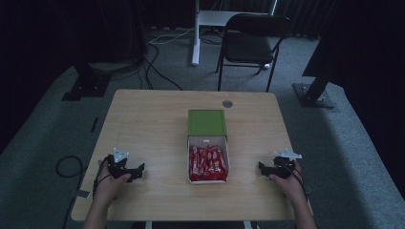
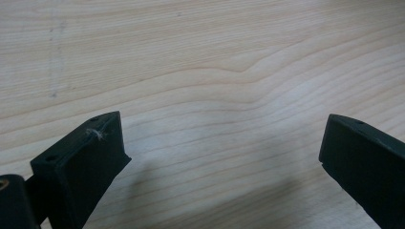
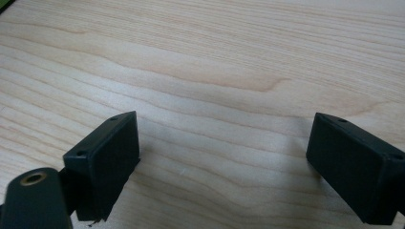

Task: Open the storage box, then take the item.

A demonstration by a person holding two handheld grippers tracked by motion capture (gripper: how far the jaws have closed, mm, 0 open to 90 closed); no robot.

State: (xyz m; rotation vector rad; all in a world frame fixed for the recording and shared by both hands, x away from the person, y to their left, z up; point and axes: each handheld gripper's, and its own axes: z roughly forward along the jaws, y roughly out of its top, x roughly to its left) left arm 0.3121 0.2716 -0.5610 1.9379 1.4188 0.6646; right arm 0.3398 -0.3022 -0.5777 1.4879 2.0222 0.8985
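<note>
left tongs [image 1: 140, 171] are sitting near the table's [image 1: 143, 119] front left corner, hand resting on the wood, jaws pointing in toward the middle. in the left gripper view the jaws stand wide apart with nothing but bare wood grain between them. no grip on anything.

moving right, dead centre of the table there's the white tray [image 1: 208, 158] full of red-wrapped snack bars [image 1: 207, 163], packed in side by side. its green sleeve [image 1: 206, 122] is slid back toward the far edge, so the tray is pulled out toward the front edge and the bars are exposed. both tongs are well apart from it, one on each side.

right tongs [image 1: 261, 168] are near the front right corner, same story: the right gripper view has the jaws spread with plain table between them, holding nothing.

my read: this looks like a rest pose either at the very start or between steps, box already open, nothing picked yet. if the next move is to take a bar out, it would call for one of the tongs to swing in over the tray, come down on a single bar and pinch it across its narrow side without dragging its neighbours along. they're packed tight so that could be fiddly.

as for labels, the wrappers have some white print on them but it's way too small and dim to read. no writing i can make out on the green sleeve either.
</note>
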